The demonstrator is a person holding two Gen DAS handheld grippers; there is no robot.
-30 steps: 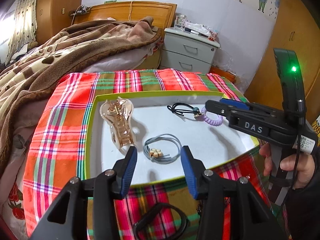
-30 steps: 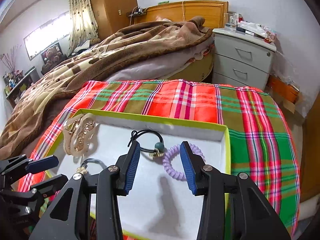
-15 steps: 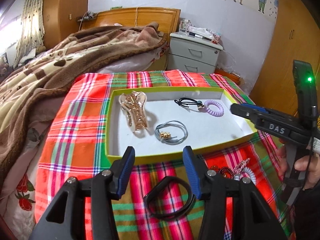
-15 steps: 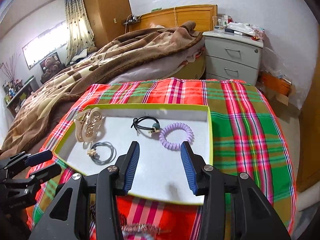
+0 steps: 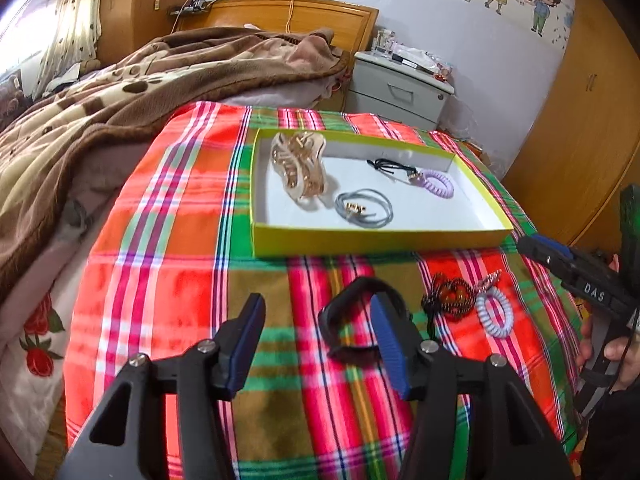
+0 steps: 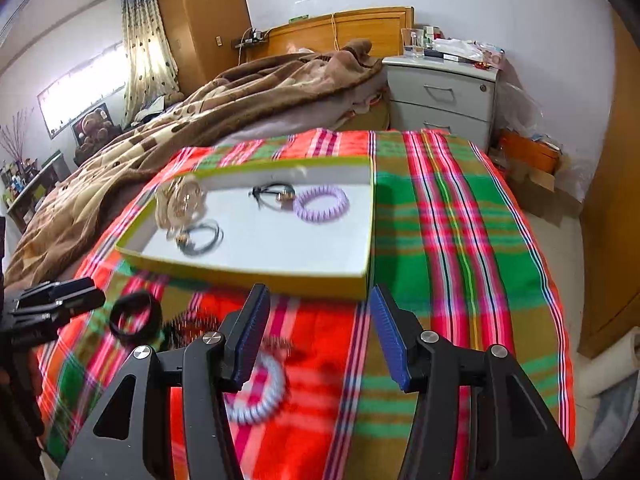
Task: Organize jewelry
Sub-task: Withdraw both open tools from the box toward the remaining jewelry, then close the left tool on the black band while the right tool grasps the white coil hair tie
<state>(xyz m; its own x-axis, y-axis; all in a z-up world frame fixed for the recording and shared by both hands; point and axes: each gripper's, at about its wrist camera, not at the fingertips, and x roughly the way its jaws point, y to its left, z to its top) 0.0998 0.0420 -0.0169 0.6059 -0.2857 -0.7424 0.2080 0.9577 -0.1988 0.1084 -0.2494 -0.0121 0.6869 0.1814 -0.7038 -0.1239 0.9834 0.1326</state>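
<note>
A yellow-green box (image 5: 376, 236) on the plaid cloth holds a gold hair claw (image 5: 298, 168), a grey hair tie (image 5: 364, 208), a black hair tie (image 5: 390, 166) and a purple coil tie (image 5: 438, 184). In front of it lie a black band (image 5: 352, 320), a dark beaded bracelet (image 5: 448, 296), a glittery clip (image 5: 488, 280) and a white coil tie (image 5: 494, 316). My left gripper (image 5: 320, 340) hovers over the cloth, jaws opening, with the band beside its right finger and untouched. My right gripper (image 6: 318, 332) is also opening, empty, above the white coil tie (image 6: 256, 396).
The plaid cloth (image 6: 440, 220) covers a small table that drops off at the right and near edges. A bed with a brown blanket (image 5: 120, 92) lies to the left. A grey nightstand (image 6: 440, 96) stands behind, with wooden wardrobes along the right.
Both grippers have drawn back from over the box to the near cloth, so the loose pieces in front of the box came into view. Both pairs of jaws stand wider apart.
</note>
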